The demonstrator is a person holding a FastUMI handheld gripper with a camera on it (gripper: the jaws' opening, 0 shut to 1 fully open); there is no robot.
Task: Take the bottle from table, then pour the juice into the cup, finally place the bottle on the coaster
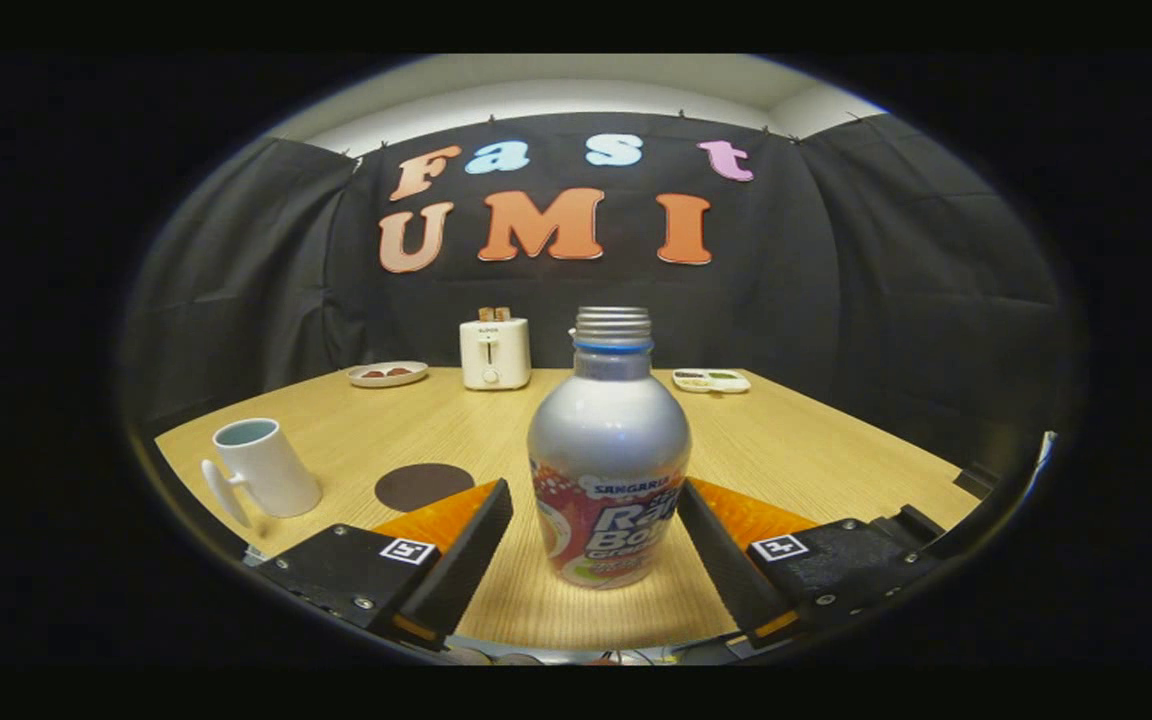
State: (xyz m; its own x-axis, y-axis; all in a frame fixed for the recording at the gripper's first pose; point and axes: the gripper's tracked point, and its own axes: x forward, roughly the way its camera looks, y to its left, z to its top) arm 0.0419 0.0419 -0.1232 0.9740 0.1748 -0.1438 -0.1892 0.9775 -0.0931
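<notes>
A: What are you working on there?

B: You have a pale wood-grain table (796, 440) under you, closed in by black cloth (896, 270) on three sides, with a strip of white wall above the cloth.

A: And what else stands around?

B: At the far edge you see a white toaster (495, 352), a small plate (387, 374) to its left and a shallow tray (711, 380) to its right. Nearer you, off to the left, the white cup (261, 468) stands upright, and the dark round coaster (423, 485) lies just beside it.

A: Where is the bottle?

B: The bottle (608, 450) stands upright on the table between your fingers. Your gripper (594, 515) is spread wide; the left finger is clear of the bottle, the right one sits right at its side. Nothing blocks the way to the cup or coaster
</notes>
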